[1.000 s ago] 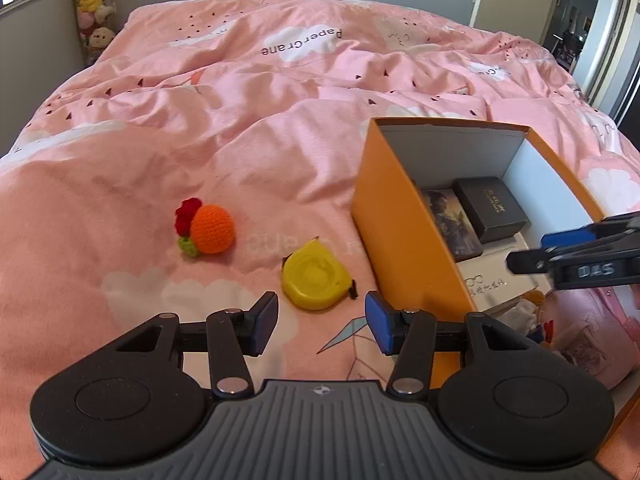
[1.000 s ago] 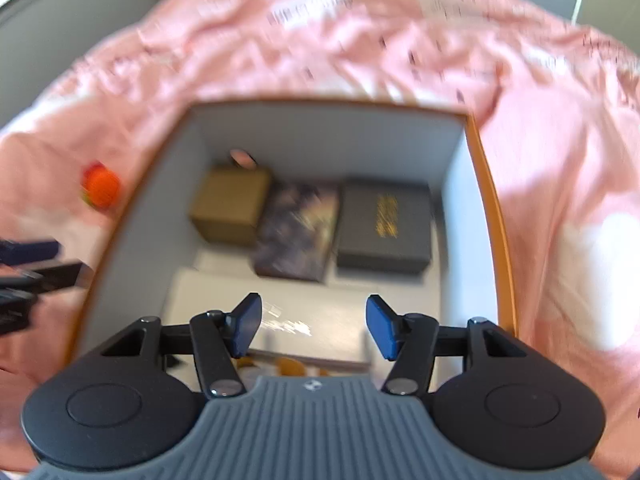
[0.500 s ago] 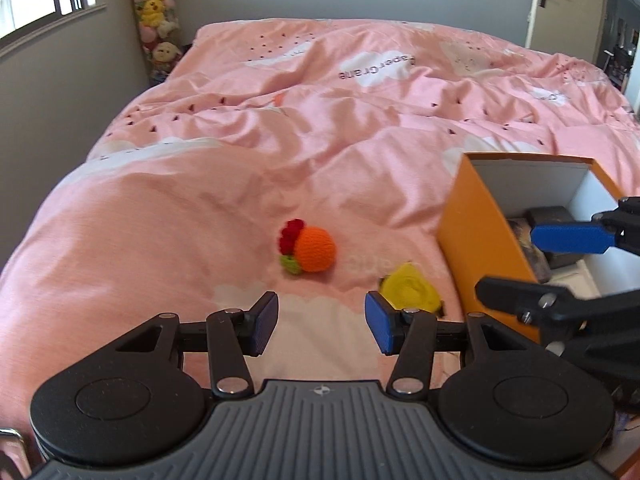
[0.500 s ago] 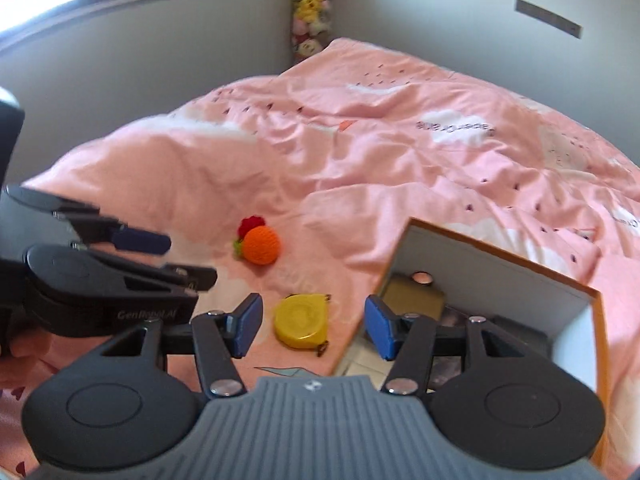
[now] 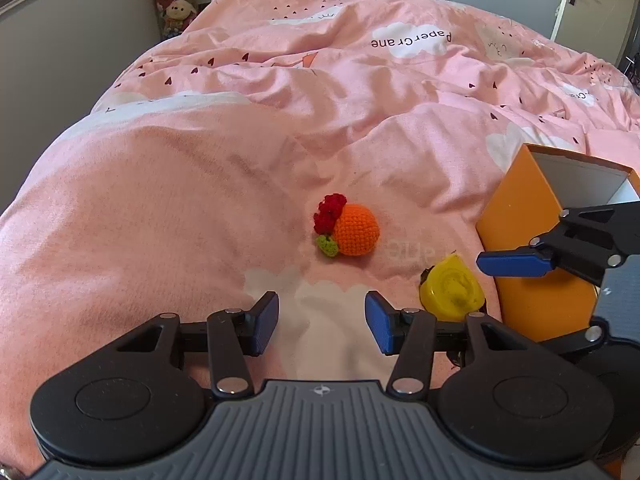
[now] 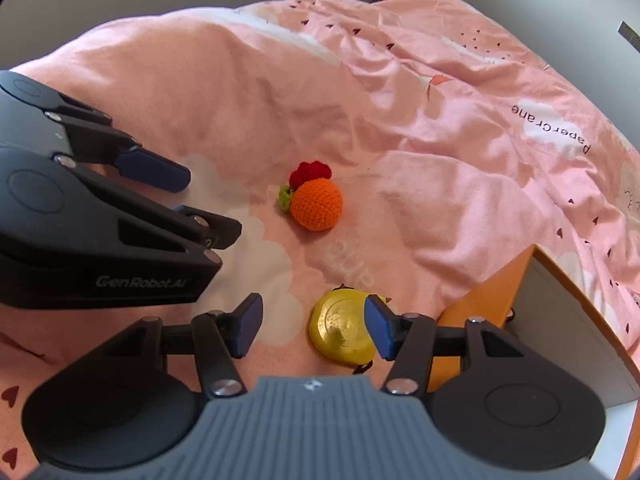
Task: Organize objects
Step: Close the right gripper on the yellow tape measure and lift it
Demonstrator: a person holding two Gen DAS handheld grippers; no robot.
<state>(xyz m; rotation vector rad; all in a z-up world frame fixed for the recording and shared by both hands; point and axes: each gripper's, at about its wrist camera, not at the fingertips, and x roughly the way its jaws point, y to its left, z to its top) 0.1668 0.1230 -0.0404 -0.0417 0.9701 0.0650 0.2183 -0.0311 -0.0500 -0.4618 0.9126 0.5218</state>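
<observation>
— The right gripper point(image 6: 314, 326) is hanging just over the yellow tape point(image 6: 342, 330), jaws parted, nothing between the pads yet.

— And the left gripper point(image 5: 322, 320)?

— It's hovering beside it, jaws apart and empty too, pointing toward the crochet orange point(image 5: 348, 228), which is lying on the quilt point(image 5: 200, 184) a little beyond the tape.

— Where's the tape sitting?

— It's lying flat on the quilt, just beside the orange box point(image 6: 488, 304). I'd say the right one is lining up to take it.

— Any tips?

— It's looking off-centre; the tape is lying nearer the right pad. I'd be shifting across, coming straight down, and watching that the quilt isn't getting pinched. Then it's a short lift into the box.
</observation>
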